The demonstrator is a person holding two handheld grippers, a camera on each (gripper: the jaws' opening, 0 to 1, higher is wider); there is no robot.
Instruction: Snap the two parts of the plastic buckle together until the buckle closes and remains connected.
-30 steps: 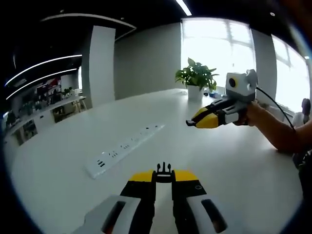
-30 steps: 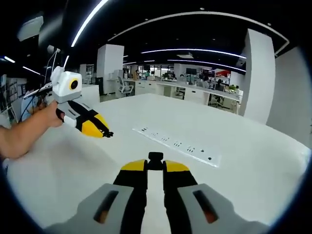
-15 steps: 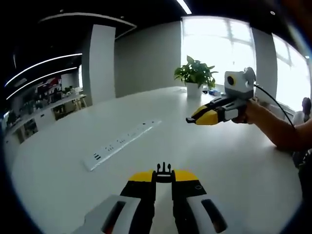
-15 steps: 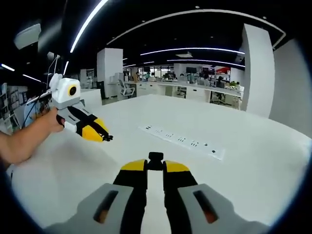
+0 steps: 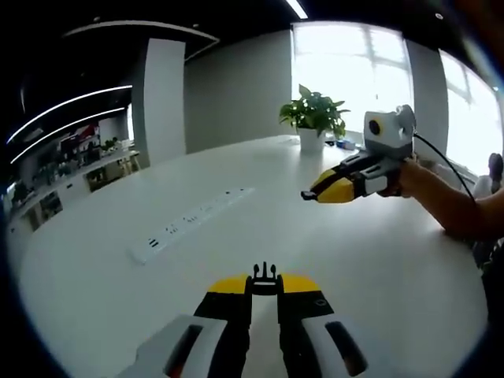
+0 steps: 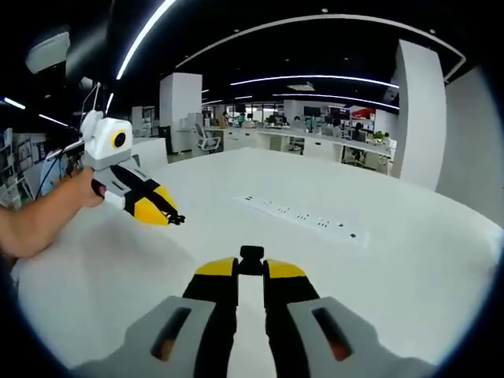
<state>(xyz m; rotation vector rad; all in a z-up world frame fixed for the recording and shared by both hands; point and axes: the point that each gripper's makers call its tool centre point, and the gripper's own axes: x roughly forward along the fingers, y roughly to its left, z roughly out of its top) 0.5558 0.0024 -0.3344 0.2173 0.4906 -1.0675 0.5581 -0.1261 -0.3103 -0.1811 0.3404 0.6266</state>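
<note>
Above the white table (image 5: pixel 394 260), the left gripper (image 5: pixel 264 277) pinches the pronged buckle half (image 5: pixel 264 276), prongs forward, while the right gripper (image 6: pixel 251 260) clamps the socket half (image 6: pixel 251 253), mostly hidden between its jaws.

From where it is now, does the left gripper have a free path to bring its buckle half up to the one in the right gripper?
Probably yes: the left gripper holds its pronged buckle half, the right gripper holds its half aloft, only open air above the white table between.

The buckle part (image 5: pixel 264 277) sits partly hidden between the left gripper (image 5: pixel 264 287) tips; its shape is too small to tell.
</note>
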